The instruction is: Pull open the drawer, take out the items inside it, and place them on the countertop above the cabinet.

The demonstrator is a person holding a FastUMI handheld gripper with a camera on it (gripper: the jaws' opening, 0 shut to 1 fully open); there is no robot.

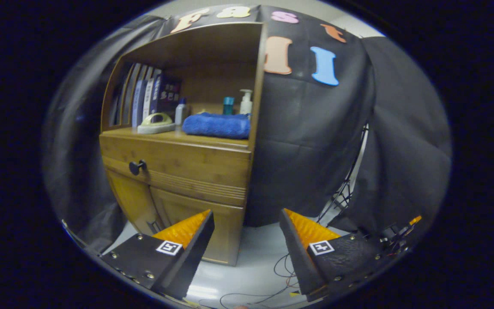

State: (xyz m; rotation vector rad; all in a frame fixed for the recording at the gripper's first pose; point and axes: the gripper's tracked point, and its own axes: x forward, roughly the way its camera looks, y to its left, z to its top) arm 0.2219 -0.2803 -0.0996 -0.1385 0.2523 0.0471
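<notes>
Currently the gripper [247,219] is hanging with its fingers spread wide, gripping nothing, well short of the cabinet [178,201]. Drawer [176,161] is sitting shut, flush with the cabinet front, its dark knob [137,167] showing beyond and to the left of the left finger [187,234]. Worktop [161,137] above the drawer is carrying a folded blue towel [217,125], a pale green-handled brush-like item [157,123], a few bottles [236,104] behind the towel, and a row of upright books [148,96] at the left. Loose wires [281,268] are lying on the floor between the fingers.
</notes>
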